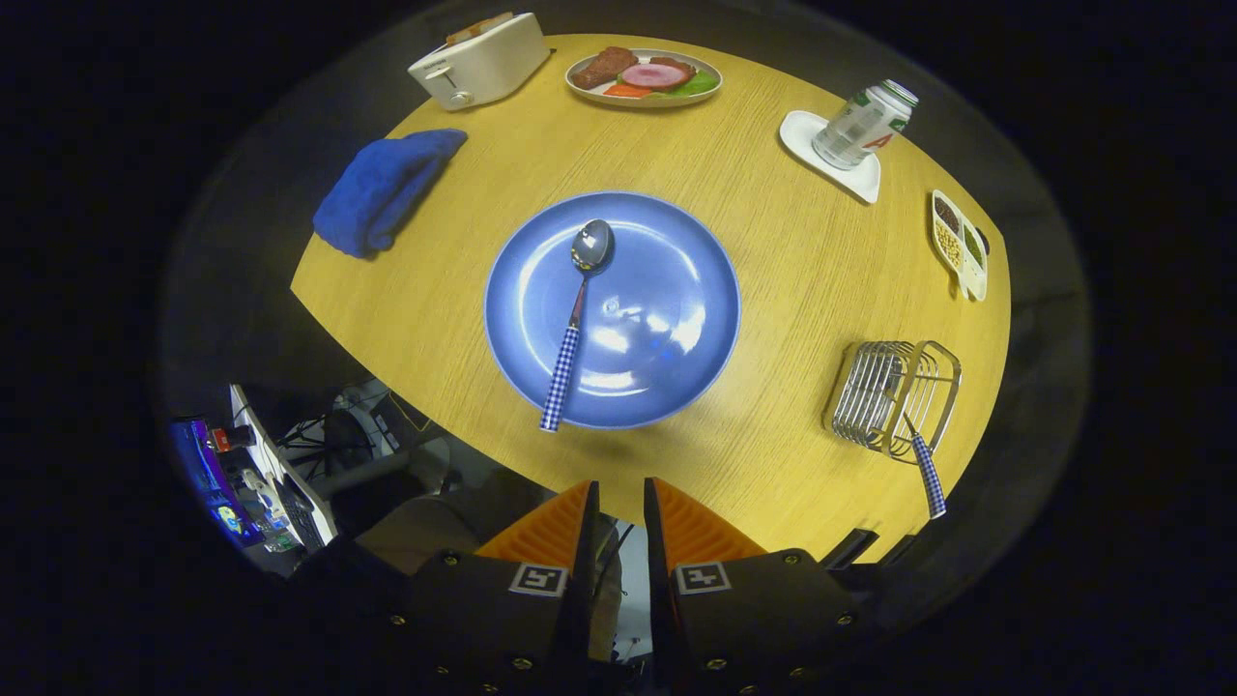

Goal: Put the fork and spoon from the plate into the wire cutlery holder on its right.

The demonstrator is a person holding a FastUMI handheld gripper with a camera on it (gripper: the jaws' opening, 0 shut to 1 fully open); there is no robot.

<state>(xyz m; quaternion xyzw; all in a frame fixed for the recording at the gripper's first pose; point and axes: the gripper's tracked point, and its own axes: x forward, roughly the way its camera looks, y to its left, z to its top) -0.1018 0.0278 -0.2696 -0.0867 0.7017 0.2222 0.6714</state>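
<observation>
A spoon (577, 319) with a blue checked handle lies on the blue plate (676, 290) in the middle of the round wooden table, bowl away from me, handle end over the plate's near rim. The wire cutlery holder (894, 394) stands to the plate's right. A fork's checked handle (930, 481) sticks out of it toward me. My gripper (620, 483) hovers high above the table's near edge, well short of the plate. Its fingers stand almost together with only a narrow slit between them, and they hold nothing.
A folded blue cloth (385, 188) lies left of the plate. A toaster (478, 60) and a plate of food (644, 75) stand at the far side. A can (863, 124) on a white coaster and a small divided dish (959, 244) are at the right.
</observation>
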